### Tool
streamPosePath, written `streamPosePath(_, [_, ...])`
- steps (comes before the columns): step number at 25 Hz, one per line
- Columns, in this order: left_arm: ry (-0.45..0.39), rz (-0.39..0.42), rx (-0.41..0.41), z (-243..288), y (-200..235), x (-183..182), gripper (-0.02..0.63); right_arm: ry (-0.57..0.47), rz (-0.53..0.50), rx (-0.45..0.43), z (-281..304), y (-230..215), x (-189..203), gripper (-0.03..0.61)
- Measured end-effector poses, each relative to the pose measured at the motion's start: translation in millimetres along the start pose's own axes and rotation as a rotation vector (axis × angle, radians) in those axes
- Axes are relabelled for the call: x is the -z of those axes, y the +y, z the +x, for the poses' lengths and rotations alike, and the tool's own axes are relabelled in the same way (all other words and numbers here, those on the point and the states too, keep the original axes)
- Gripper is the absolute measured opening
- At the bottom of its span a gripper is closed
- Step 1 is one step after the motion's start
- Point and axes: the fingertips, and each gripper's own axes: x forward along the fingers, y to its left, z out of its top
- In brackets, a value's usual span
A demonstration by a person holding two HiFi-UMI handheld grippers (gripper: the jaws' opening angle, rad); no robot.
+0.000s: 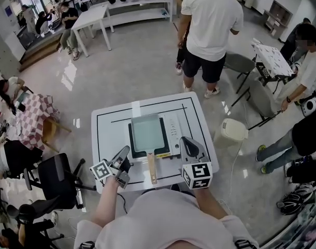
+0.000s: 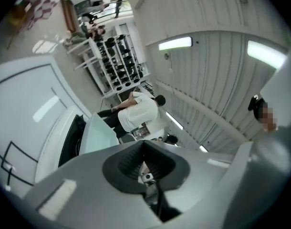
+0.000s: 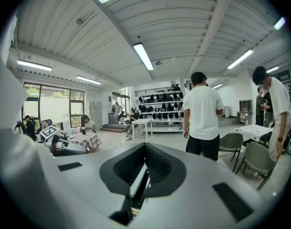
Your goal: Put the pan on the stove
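Jaws pressed together on both sides: the left gripper [image 2: 144, 146] shows only a thin dark slit between its ribbed pads, with nothing held, and the right gripper [image 3: 145, 149] is closed the same way, also empty. In the head view both hover over the near edge of the white table [image 1: 109, 124], the left one tilted and aimed inward, the right one aimed away from the person.

Between them lies the wooden handle [image 1: 152, 168] of the pan [image 1: 146, 133], pointing back toward the person and touched by neither gripper. The pan (rectangular, pale green) already sits on the stove [image 1: 173, 132], a low portable unit whose light control panel shows to the pan's right. Stove and pan stand inside a black outline marked on the tabletop.

Beyond the table, a person in a white shirt and dark shorts [image 1: 212, 19] stands facing away. A grey chair [image 1: 240, 64] is just to that person's right, and a table with a checked cloth [image 1: 34, 119] stands far left.
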Motion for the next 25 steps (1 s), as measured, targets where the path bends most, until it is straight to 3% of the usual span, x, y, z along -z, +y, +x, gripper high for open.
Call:
streamPosePath(4, [-0.058,0.346,-0.130,4,-20,-20,0.009,-0.010,0.001,-0.002,-2,0,-3,0.009])
streamPosePath(11, [-0.165,0.766,-0.237,11,-71,-27,0.010,-0.039,0.004,-0.012,-9,-1,-13,0.009])
streamPosePath(14, [-0.174,0.918,-0.265,18,-84,-24,0.011,-0.065,0.011,-0.012,-9,-3,-18,0.009])
streamPosePath(18, [-0.161,1.022,-0.294,18,-88,-7,0.011,-0.101,0.031,-0.020,-16,0,-23,0.009])
streamPosePath(25, [-0.163,1.014,-0.321,17,-85,-4,0.011,-0.097,0.038,-0.034,-16,3,-22,0.008])
